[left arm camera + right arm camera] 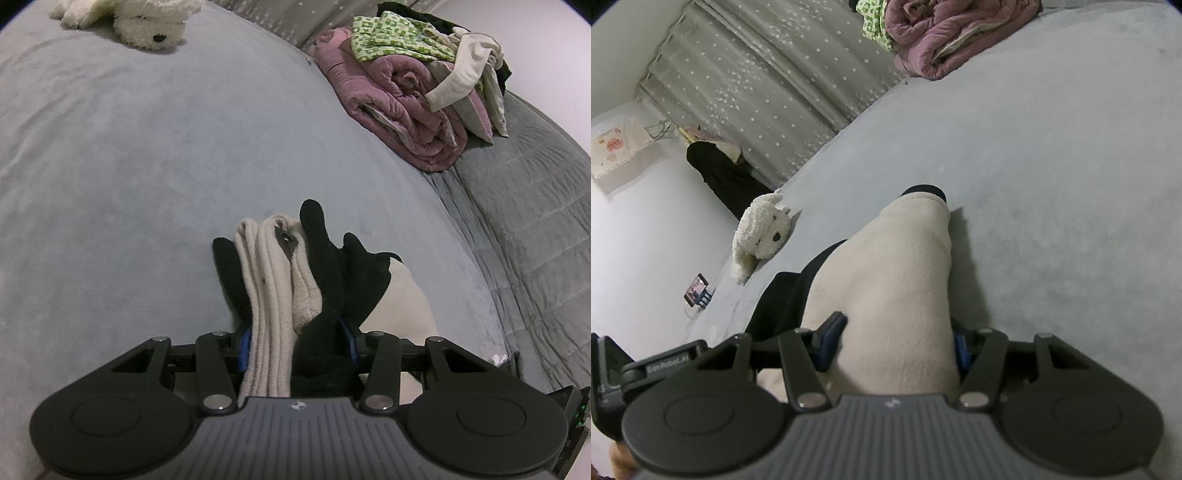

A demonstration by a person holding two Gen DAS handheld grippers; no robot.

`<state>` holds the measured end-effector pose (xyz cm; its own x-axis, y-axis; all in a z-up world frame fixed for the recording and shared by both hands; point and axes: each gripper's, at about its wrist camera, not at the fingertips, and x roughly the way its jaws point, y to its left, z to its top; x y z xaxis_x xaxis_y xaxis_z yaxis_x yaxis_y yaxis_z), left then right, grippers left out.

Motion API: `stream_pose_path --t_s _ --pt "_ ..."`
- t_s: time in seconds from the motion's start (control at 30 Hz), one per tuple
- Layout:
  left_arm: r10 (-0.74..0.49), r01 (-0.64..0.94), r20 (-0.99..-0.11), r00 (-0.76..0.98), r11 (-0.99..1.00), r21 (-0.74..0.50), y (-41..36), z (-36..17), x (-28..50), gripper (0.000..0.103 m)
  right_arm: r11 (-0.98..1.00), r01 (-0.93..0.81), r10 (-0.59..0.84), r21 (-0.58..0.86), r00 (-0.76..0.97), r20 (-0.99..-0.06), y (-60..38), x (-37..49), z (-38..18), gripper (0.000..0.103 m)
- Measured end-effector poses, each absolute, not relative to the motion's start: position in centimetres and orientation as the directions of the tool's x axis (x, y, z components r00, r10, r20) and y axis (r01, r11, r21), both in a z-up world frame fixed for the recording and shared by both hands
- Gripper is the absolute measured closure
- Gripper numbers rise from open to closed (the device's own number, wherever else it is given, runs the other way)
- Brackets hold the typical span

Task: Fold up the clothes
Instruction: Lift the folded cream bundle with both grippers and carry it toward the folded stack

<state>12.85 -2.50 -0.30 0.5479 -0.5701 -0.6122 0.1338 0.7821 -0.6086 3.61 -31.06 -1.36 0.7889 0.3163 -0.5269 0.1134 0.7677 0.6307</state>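
Observation:
A cream and black fleece garment (273,266) is bunched in thick folds between the blue pads of my left gripper (295,332), which is shut on it above the grey bed sheet (129,155). The folds hide the fingertips. In the right wrist view, a broad cream panel of the same garment (886,266) with a black edge fills the gap between the fingers of my right gripper (897,332), which is shut on it. The cloth hangs over the bed, and its far end shows a black cuff.
A white plush dog (147,22) lies at the far edge of the bed. A pile of clothes on a rolled purple quilt (406,99) sits at the far right, beside a grey quilted blanket (535,221). A phone on a stand (698,290) stands left.

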Motion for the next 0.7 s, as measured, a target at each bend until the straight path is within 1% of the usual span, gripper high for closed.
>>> stream_pose_path --t_s 0.17,0.5,0.6,0.7 --pt "-0.572 0.144 -0.600 0.560 0.780 -0.609 -2.5 0.2 12.7 0.064 0.805 0.091 0.289 0.587 0.803 -0.521 -30.6 3.2 -0.4 0.056" --pt "-0.607 0.153 -0.528 0.594 0.730 -0.667 -1.9 0.5 12.2 0.065 0.830 0.066 0.270 0.554 0.821 -0.503 -30.3 3.0 1.4 0.057" --pt "-0.616 0.173 -0.500 0.608 0.718 -0.674 -2.0 1.0 11.9 0.065 0.840 0.053 0.265 0.539 0.827 -0.495 -30.2 3.0 2.3 0.058" --pt "-0.634 0.199 -0.455 0.625 0.693 -0.692 -1.9 1.8 11.4 0.065 0.845 0.031 0.265 0.534 0.843 -0.468 -30.5 2.7 3.3 0.058"
